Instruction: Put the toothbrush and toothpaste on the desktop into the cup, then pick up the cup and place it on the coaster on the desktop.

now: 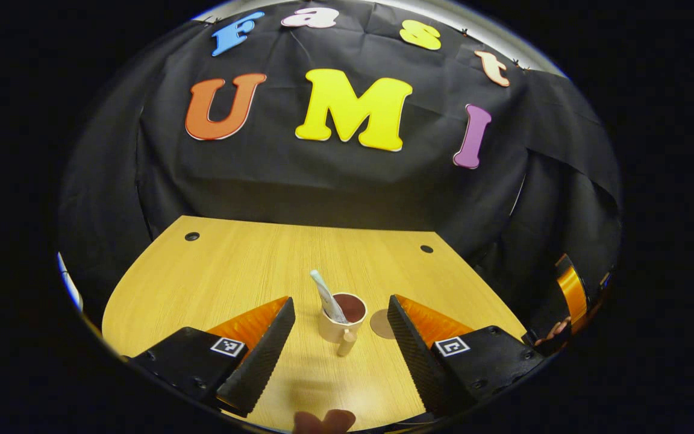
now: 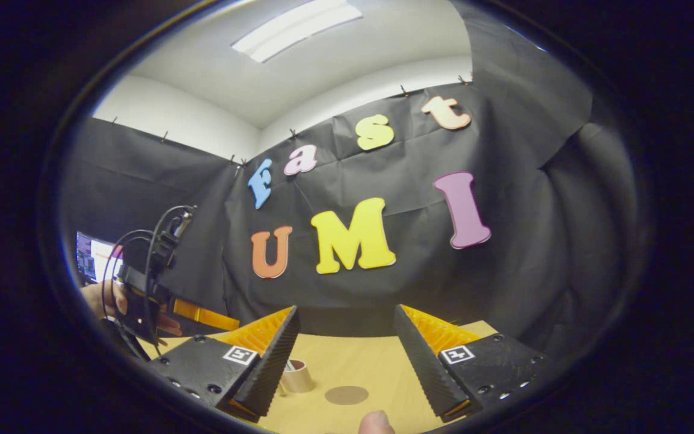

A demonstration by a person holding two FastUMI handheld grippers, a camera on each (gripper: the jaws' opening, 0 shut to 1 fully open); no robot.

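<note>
Wooden worktop (image 1: 214,271): cup (image 1: 342,318) dead ahead between my left tongs (image 1: 341,328), wide; coaster (image 1: 381,323) just right of cup. Right tongs (image 2: 346,337) wide.

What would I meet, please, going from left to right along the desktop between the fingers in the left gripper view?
Left finger → cup with a white tube-like item leaning out of it → coaster, lying flat just right of the cup → right finger.
</note>
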